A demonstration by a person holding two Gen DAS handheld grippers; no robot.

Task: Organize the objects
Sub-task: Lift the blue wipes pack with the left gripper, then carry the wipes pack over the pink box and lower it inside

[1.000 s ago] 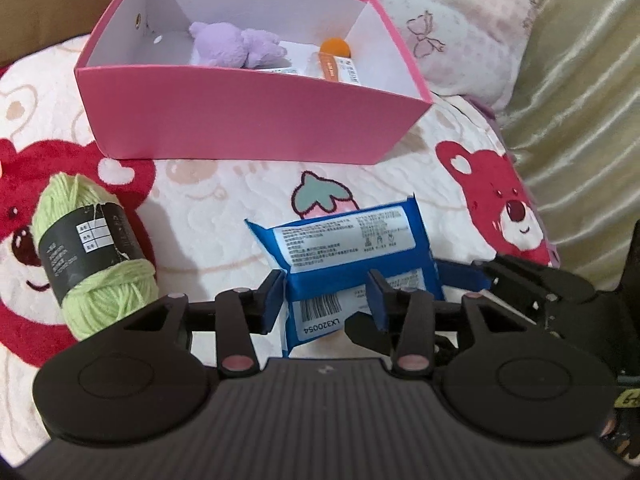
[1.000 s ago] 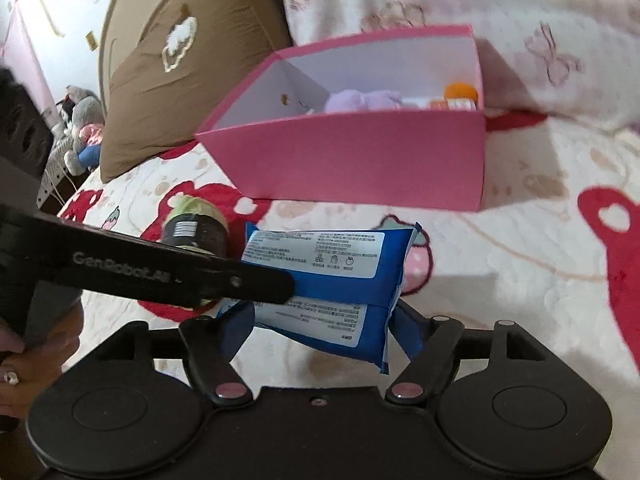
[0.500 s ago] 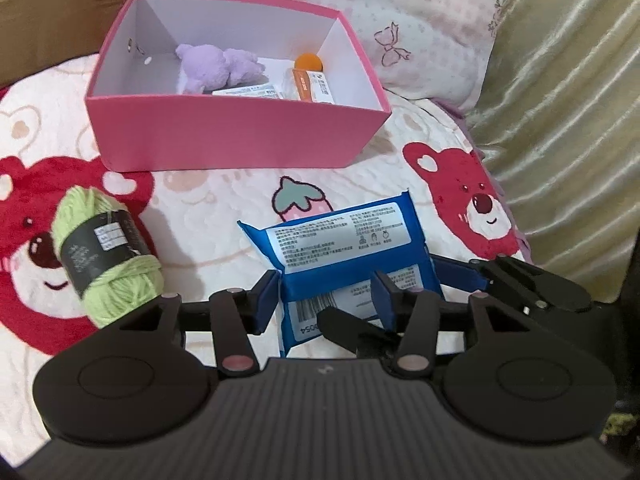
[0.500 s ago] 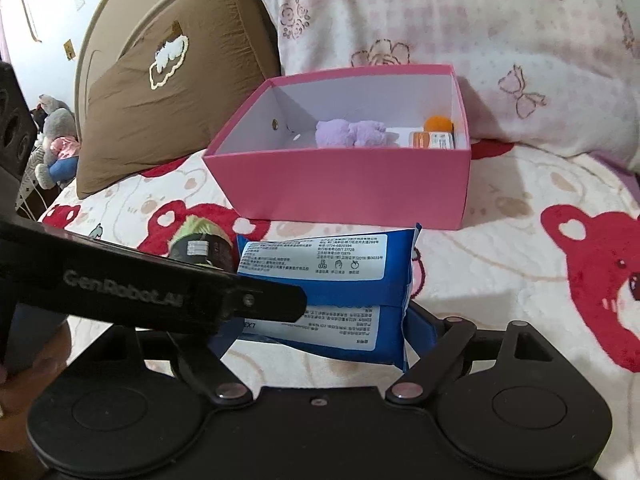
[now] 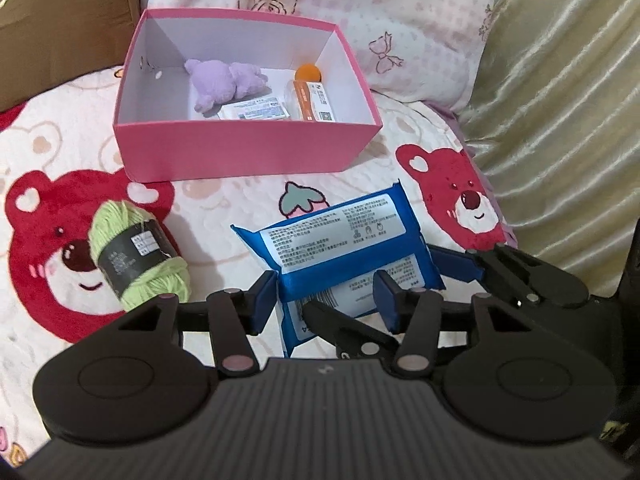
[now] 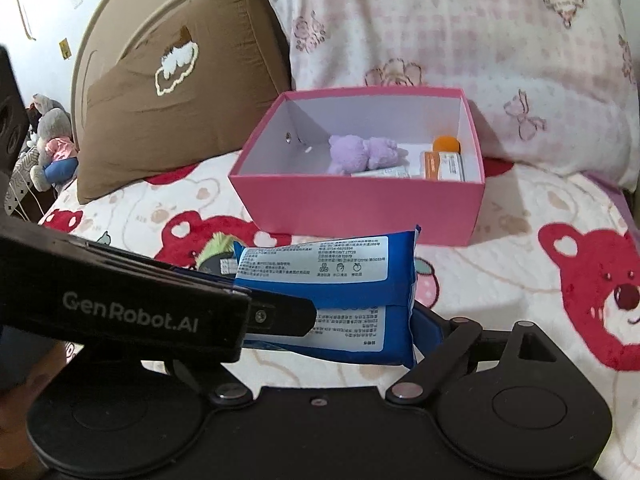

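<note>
Wipes, a soft blue pack point(image 5: 344, 248) with glossy film and white labels, sit clamped from two sides: the left gripper point(image 5: 326, 294) and the right gripper point(image 6: 332, 320) each squeeze it, lifted just above the bear-print quilt point(image 5: 48, 216). Its long axis runs crosswise between them. Straight ahead and well apart stands the stiff pink box point(image 5: 244, 156), already holding a purple plush toy point(image 5: 224, 84). A fuzzy green yarn ball point(image 5: 136, 256) lies nearer the left gripper.
</note>
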